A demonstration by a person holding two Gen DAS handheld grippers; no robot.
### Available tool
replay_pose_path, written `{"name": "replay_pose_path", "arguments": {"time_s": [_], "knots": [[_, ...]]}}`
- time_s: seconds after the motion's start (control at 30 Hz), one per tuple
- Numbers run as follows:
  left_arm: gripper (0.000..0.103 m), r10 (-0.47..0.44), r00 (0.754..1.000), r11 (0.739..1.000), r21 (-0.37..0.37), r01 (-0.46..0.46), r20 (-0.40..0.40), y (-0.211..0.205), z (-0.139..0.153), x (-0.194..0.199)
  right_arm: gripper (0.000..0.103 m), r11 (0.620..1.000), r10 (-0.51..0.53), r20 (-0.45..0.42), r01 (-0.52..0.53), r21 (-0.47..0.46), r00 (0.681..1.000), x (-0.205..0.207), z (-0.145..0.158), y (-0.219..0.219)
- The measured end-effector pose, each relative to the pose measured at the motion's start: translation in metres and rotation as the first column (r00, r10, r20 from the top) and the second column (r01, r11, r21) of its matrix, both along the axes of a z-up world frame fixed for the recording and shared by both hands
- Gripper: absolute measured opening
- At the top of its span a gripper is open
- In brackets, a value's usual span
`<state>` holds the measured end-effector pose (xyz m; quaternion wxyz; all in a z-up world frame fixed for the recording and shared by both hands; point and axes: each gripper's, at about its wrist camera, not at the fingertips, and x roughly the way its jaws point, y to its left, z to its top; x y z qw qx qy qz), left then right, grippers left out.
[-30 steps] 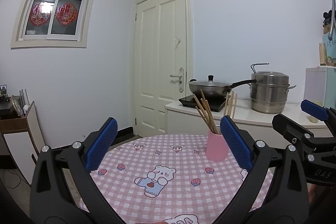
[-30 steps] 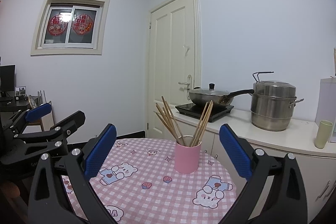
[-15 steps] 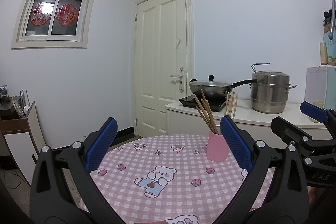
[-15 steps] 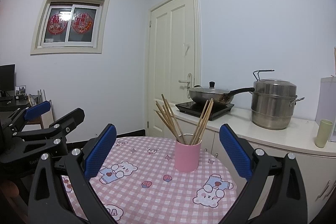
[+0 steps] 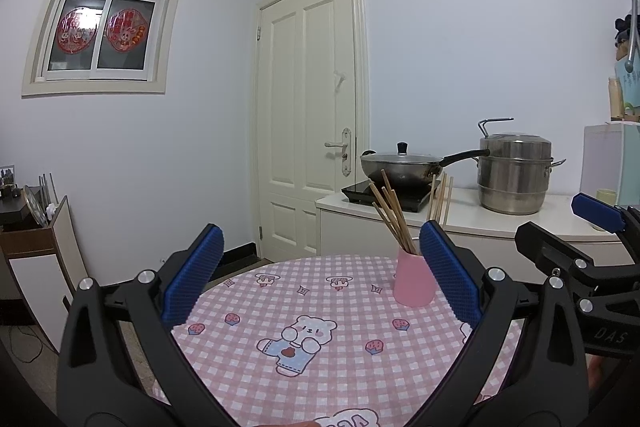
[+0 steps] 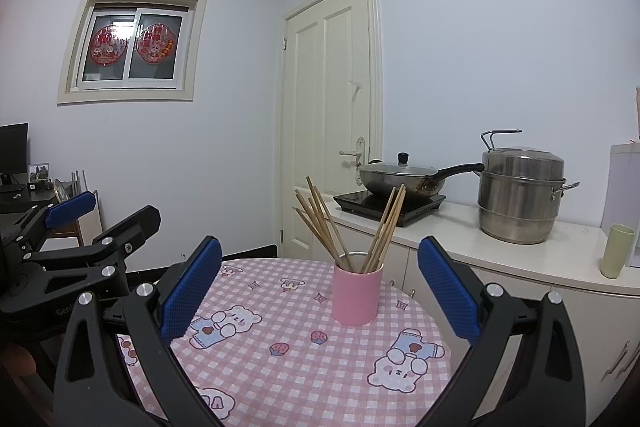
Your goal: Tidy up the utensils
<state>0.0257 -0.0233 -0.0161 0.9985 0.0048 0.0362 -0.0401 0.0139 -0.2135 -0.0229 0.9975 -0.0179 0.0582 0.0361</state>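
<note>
A pink cup (image 5: 414,281) (image 6: 357,293) stands upright on the table with the pink checked cloth (image 5: 320,347) (image 6: 288,367). Several wooden chopsticks (image 5: 394,219) (image 6: 332,227) lean fanned out inside it. My left gripper (image 5: 320,267) is open over the cloth, with nothing between its blue pads; the cup sits just inside its right finger. My right gripper (image 6: 318,271) is open too, and the cup is ahead between its fingers, apart from both. Each gripper shows in the other's view: the right one (image 5: 568,227) at the right edge, the left one (image 6: 100,217) at the left edge.
Behind the table runs a white counter (image 6: 520,251) with a lidded wok (image 6: 400,177) on a black hob, a steel steamer pot (image 6: 520,195) and a pale green cup (image 6: 616,249). A closed door (image 5: 308,115) is beyond. A low shelf (image 5: 36,235) stands at the left.
Both grippers stay open and almost still. The scene in the right wrist view has shifted up very slightly.
</note>
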Motion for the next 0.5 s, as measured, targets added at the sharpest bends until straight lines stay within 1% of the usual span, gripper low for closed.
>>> {"name": "replay_pose_path", "arguments": {"time_s": [0.5], "knots": [[0.096, 0.005, 1.0, 1.0, 0.003, -0.005, -0.005, -0.0006, -0.0006, -0.0002, 0.095, 1.0, 0.0, -0.012, 0.0, 0.007, 1.0, 0.0013, -0.0041, -0.0037]]}}
